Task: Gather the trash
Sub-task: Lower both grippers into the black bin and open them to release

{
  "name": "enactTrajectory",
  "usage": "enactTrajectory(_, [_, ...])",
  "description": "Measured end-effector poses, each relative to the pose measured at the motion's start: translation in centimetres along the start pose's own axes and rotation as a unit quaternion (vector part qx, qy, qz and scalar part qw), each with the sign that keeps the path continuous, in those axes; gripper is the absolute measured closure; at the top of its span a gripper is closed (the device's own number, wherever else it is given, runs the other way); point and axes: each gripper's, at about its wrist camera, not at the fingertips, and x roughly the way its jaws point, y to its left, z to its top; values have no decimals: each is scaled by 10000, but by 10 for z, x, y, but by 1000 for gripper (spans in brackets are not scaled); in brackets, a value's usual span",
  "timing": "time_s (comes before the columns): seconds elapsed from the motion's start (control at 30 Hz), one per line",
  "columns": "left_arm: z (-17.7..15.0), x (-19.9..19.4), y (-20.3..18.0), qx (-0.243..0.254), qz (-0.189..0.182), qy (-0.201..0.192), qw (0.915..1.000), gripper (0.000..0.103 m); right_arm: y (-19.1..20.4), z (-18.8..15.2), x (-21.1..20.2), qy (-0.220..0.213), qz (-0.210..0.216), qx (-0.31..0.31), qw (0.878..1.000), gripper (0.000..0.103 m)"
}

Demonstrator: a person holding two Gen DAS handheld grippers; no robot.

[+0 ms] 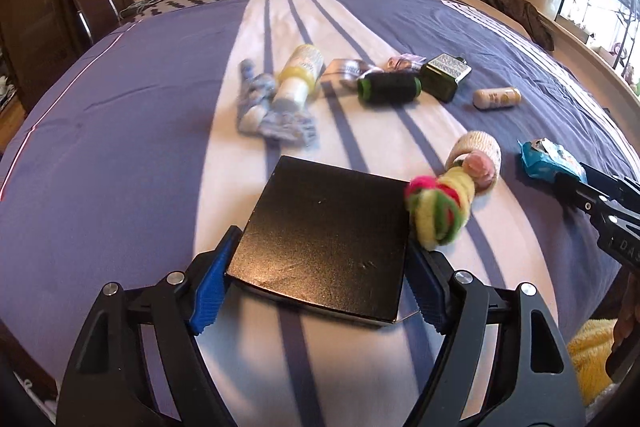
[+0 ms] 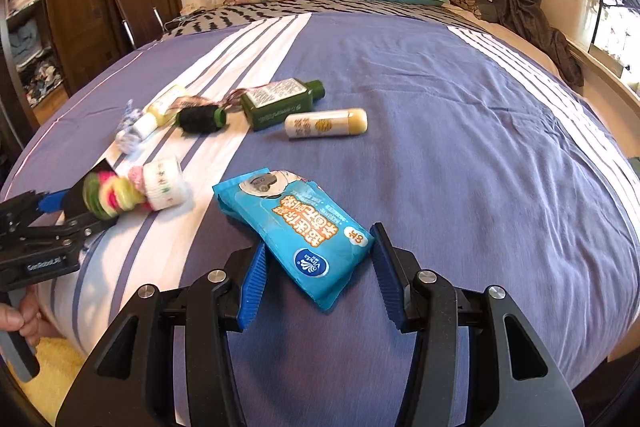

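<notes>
Blue packet: I see the blue wipes packet (image 2: 298, 227) lying flat on the purple bedspread (image 2: 460, 147), its near end between the pads of my right gripper (image 2: 316, 275).
Right gripper: part-way open; the right pad meets the packet's corner and the left pad sits at its edge, but I cannot tell if they press on it.
Black box: the flat black box (image 1: 324, 243) rests on the white stripe of the bedspread, its near end between the pads of my left gripper (image 1: 320, 291).
Left gripper: jaws wide; both blue pads lie against the box's sides, though whether they squeeze it I cannot tell.
Between the two: the packet (image 1: 550, 163) sits to the right of the box, with the knitted yellow, pink and green toy (image 1: 440, 211) and a white tape roll (image 1: 480, 151) in between, the toy just touching the box's far right corner.
Farther up the bed: a green square bottle (image 2: 280, 103), a cream tube (image 2: 324, 123), a black roller with green ends (image 2: 202, 119), a yellow bottle (image 1: 300, 75) and a crumpled blue-white cloth (image 1: 268, 119), all near each other.
Lower left of the right view: a hand (image 2: 20, 319) grips the left tool's handle.
</notes>
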Motion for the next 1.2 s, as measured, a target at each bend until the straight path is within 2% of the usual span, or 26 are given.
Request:
enactTrajectory(0.17, [-25,-28,8,-170,203,-49,9996,29,5,-13,-18,-23,50,-5,10000,53])
enactTrajectory(0.53, [-69,-95,0,-100,87,-336,9993,29,15,-43,-80,-344,151,26,9993,54])
enactTrajectory(0.77, [-97,-123,-13,20,8,-389,9992,29,20,-73,-110,-370,231,5,9990,54])
enactTrajectory(1.0, [-134,-123,-28,183,-47,-86,9998,29,25,-109,-116,-132,234,-100,9996,54])
enactTrajectory(1.2, [-161,-106,-37,191,-215,314,9991,29,29,-136,-101,271,211,-188,9992,54])
